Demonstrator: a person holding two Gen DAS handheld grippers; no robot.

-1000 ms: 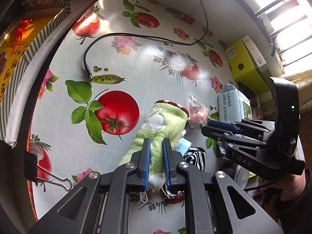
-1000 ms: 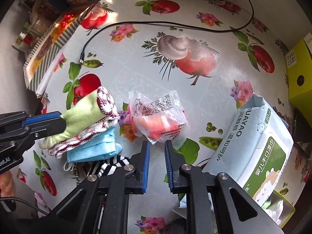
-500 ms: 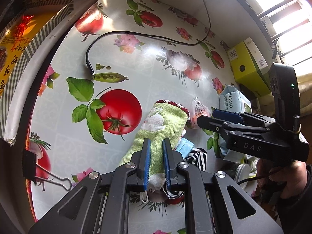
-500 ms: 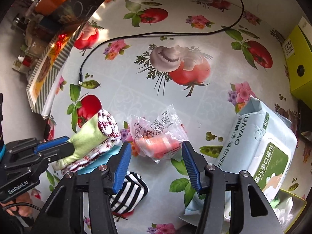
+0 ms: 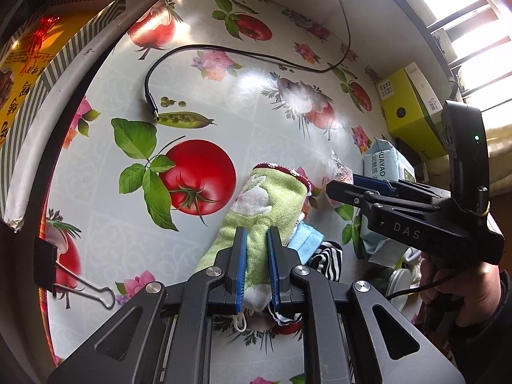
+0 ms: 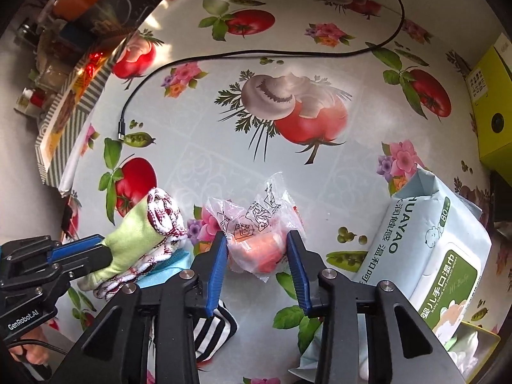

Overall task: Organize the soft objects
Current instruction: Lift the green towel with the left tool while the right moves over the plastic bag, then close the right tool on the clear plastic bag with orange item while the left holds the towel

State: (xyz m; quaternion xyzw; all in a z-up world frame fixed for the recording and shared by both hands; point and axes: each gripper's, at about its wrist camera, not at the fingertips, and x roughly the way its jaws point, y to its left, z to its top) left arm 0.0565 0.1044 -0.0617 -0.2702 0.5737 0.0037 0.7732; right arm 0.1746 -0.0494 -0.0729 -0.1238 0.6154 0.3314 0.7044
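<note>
My left gripper [image 5: 256,268] is shut on a folded green towel [image 5: 265,204] with a red-and-white trim; it rests on a blue face mask [image 5: 305,238] and a black-and-white striped cloth [image 5: 326,262]. The towel also shows in the right wrist view [image 6: 134,240], held by the left gripper [image 6: 80,252]. My right gripper [image 6: 257,268] is open, its jaws on either side of a clear plastic packet with something orange-pink inside [image 6: 256,224]. In the left wrist view the right gripper [image 5: 345,185] hides most of that packet.
A pack of wet wipes [image 6: 438,256] lies right of the packet. A yellow box [image 5: 412,108] stands at the back right. A black cable [image 6: 256,54] crosses the vegetable-print tablecloth [image 6: 224,147]. A binder clip [image 5: 64,272] grips the table's left edge.
My right gripper has opened wide and come down around the plastic packet. My left gripper has stayed shut on the green towel.
</note>
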